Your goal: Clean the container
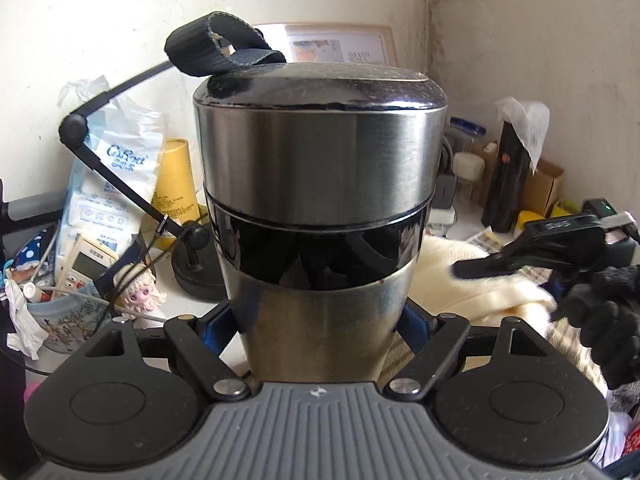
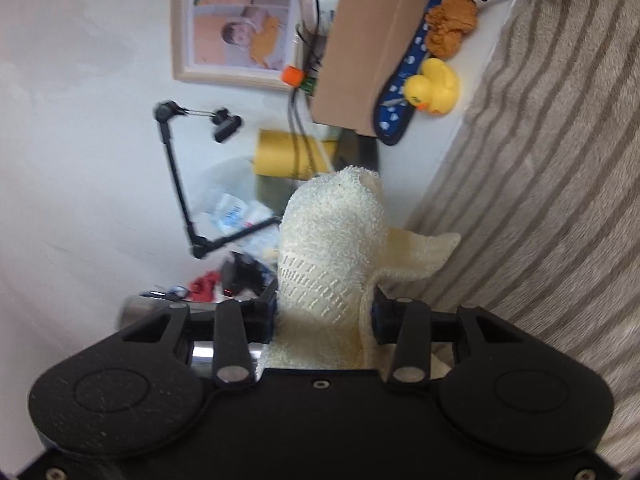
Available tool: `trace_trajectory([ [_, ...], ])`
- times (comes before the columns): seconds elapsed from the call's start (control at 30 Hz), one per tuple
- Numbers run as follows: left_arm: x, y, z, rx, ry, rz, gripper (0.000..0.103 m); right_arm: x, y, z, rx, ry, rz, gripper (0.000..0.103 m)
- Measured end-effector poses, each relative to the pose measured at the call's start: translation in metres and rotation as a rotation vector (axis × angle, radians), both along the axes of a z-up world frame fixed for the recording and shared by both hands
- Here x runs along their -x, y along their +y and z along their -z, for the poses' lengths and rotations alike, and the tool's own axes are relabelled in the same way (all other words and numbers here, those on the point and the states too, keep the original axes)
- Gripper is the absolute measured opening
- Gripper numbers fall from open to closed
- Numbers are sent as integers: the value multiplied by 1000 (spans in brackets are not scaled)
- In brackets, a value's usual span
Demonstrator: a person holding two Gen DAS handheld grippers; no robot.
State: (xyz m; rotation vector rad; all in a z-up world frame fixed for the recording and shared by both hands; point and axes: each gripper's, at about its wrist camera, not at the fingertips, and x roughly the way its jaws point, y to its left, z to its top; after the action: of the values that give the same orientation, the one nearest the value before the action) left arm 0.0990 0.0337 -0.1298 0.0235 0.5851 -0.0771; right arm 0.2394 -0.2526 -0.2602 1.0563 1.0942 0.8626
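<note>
Left tool [image 1: 318, 320] clamps the lidded steel cylindrical container [image 1: 316, 184]; right tool [image 2: 324, 316] pinches a cream terry cloth [image 2: 332, 240], apart from it; wiping seemingly remains undone

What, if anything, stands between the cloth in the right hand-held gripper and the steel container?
Nothing visible. In the left wrist view the cloth lies just right of the container, with only open space between them.

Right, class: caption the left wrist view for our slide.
Left claw grips a steel flask; cream cloth waits alongside.
</note>
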Motion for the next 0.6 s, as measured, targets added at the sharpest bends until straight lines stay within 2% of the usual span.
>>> trace_trajectory([
  [0.13, 2, -9, 10, 0, 23, -7, 82, -6, 5, 5, 150, -60, -57, 41],
  [0.27, 2, -13, 14, -6, 12, -20, 83, -10, 9, 7, 330, -132, -118, 40],
  [0.37, 2, -16, 16, -8, 8, -28, 83, -13, 17, 4, 387, -211, -174, 38],
  [0.43, 4, -18, 15, -10, 11, -36, 83, -14, 22, -1, 418, -243, -211, 48],
  [0.6, 2, -21, 11, -7, 49, -74, 83, -17, 12, -14, 413, -201, -208, 69],
])
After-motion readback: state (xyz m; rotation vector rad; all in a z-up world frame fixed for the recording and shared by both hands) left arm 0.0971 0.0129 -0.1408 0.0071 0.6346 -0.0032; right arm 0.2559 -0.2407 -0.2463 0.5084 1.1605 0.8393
